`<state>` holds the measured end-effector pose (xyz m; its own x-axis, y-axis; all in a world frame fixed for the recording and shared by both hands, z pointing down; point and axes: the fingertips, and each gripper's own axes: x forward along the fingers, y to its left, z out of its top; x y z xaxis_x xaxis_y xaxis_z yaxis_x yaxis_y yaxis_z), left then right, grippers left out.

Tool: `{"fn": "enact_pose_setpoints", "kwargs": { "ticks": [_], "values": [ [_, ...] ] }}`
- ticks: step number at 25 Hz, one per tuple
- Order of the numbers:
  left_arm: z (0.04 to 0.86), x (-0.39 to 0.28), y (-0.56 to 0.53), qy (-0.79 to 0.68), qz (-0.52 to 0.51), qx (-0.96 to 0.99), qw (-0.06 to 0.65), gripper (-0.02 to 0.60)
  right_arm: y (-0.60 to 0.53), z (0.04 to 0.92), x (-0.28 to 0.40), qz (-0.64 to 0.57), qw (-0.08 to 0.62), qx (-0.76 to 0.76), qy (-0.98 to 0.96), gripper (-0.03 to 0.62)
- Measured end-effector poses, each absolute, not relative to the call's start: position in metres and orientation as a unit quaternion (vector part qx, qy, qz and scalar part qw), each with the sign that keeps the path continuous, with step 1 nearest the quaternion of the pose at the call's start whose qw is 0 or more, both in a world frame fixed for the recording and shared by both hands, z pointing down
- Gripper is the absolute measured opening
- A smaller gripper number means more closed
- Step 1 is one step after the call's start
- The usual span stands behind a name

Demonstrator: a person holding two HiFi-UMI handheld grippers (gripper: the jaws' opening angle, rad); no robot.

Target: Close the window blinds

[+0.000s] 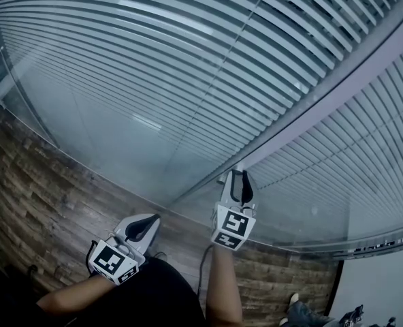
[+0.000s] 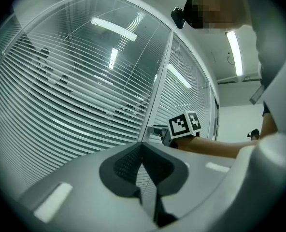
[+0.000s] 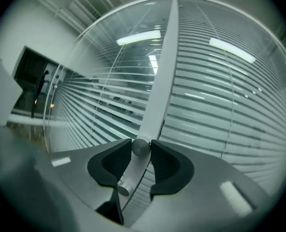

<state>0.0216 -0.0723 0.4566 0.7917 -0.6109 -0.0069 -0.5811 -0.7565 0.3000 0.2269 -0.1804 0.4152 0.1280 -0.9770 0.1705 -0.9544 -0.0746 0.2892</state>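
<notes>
- The right gripper [image 1: 238, 177], at about 5 o'clock of the head view's centre, pinches a small metal knob [image 3: 140, 148] on the frame post [image 1: 310, 114]. A dark pad sits against each side of the knob.
- The left gripper [image 1: 151, 219], at about 7 o'clock, has its jaws pressed together on nothing and hangs clear of the partition.
- The blinds [image 1: 154, 60] fill the panes from 9 through 12 to 3 o'clock, behind glass [image 1: 120, 135]. Gaps between the slats still let the room beyond show, so they look only partly closed.
- Risk: the knob is smooth and round, so the pads may slide round it without turning it if the pinch is too light.
- Risk: the pads appear to hold near the knob's end, so a sideways pull while rolling the wrist could pop the gripper off.
- Risk: turning the wrong way would tilt the slats further open. Forcing the knob past its stop could strain the mechanism.
- Materials: the knob is a brushed-metal cylinder with a flat round face.
- The post is a pale, smooth, straight strip.
- The slats are thin, pale, horizontal and evenly spaced.
- The glass is glossy and reflects the ceiling lights.
- The floor [image 1: 45, 203] is dark wood-grain planking.
</notes>
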Motion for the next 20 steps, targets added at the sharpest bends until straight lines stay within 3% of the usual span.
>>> {"fn": "enact_pose_setpoints", "kwargs": {
  "ticks": [7,10,16,20],
  "values": [
    [0.455,0.023,-0.069,-0.315,-0.053,0.937,0.140,-0.002,-0.181,0.415,0.223,-0.101,0.300,0.696,-0.644,0.127],
    [0.455,0.022,-0.068,-0.313,-0.053,0.938,0.140,-0.002,-0.181,0.416,0.221,-0.113,0.311,0.694,-0.639,0.129],
    [0.454,0.020,-0.064,-0.316,-0.053,0.936,0.144,-0.002,-0.169,0.414,0.231,0.050,0.066,0.737,-0.671,0.169],
    [0.453,0.018,-0.064,-0.317,-0.052,0.937,0.141,-0.002,-0.175,0.413,0.231,0.074,0.016,0.745,-0.662,0.150]
  ]
}}
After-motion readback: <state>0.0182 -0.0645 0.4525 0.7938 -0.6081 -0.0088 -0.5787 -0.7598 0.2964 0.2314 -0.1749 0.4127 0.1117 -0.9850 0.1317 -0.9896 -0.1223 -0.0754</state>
